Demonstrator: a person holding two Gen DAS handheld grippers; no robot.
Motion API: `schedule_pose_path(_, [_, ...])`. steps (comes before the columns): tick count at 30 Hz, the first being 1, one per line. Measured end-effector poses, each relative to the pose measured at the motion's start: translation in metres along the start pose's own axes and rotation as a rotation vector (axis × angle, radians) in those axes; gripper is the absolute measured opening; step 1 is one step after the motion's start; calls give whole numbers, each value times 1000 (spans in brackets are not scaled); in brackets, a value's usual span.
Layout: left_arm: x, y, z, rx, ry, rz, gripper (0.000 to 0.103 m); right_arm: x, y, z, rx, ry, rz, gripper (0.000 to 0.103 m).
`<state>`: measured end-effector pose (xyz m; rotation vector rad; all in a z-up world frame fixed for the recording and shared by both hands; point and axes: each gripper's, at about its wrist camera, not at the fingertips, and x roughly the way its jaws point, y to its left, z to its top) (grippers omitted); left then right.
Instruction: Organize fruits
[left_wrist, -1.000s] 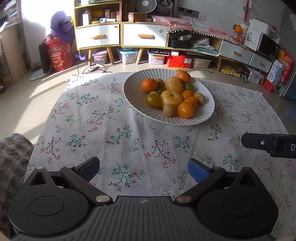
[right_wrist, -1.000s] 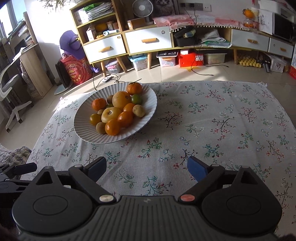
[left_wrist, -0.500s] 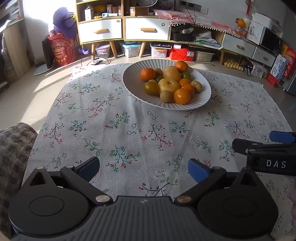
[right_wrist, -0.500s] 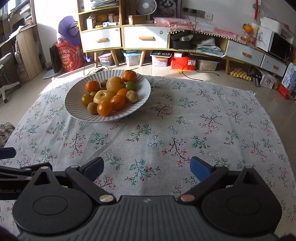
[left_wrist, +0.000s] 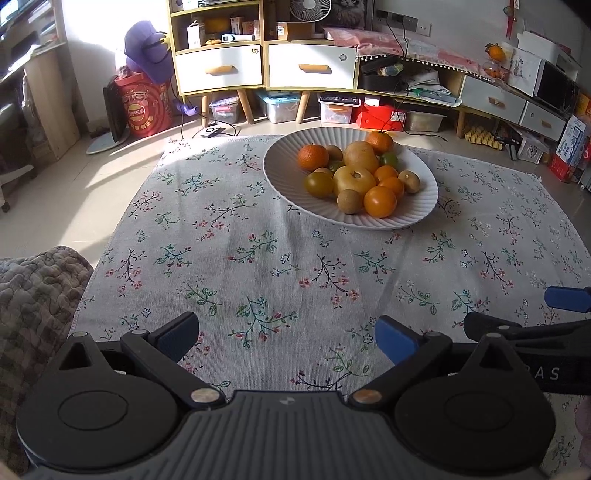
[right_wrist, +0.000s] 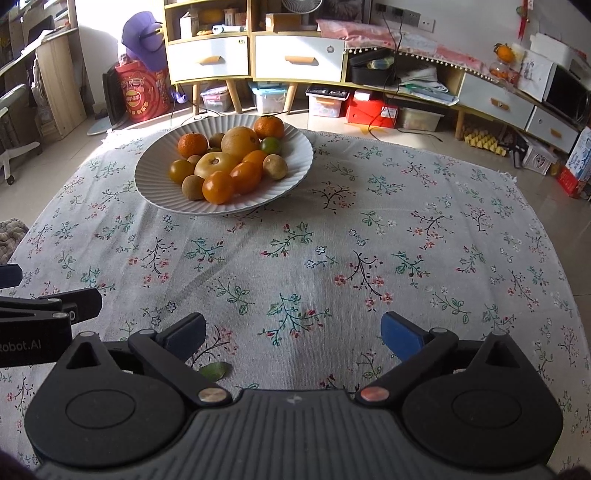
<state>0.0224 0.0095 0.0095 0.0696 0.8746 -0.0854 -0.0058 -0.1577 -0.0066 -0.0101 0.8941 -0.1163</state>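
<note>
Both claws wide, empty, over floral tabletop (right_wrist: 369, 229): left claw (left_wrist: 286, 334), right claw (right_wrist: 293, 332) just been opening. Fruit plate (right_wrist: 155, 192) at 11 o'clock from right claw, well apart.

A low worktop (right_wrist: 461, 236) covered edge to edge by a pale cloth (right_wrist: 332, 258) printed with small flowering sprigs. A white ribbed bowl (right_wrist: 295, 168) sits on the cloth toward the far left side, heaped with oranges, kiwis and larger yellow fruit. A single green leaf (right_wrist: 215, 370) lies flat on the cloth near the front edge, well apart from the bowl. The cloth shows soft creases.
</note>
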Motion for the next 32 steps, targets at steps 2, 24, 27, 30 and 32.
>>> schedule_pose_path(2, [0,0,0,0,0,1,94,-1,1,0,-4,-2,-2,101])
schedule_pose_path(24, [-3,-1,2,0,5,-10,94,1,-1,2,5,4,-14,102])
schedule_pose_path(27, [-4,-1,3,1,3,-6,94,1,-1,3,10,1,-14,102])
schedule_pose_path(30, [-5,-1,2,3,0,2,94,2,-3,4,18,1,-21,102])
schedule_pose_path(32, [-4,-1,2,2,4,3,94,2,-3,4,20,2,-20,102])
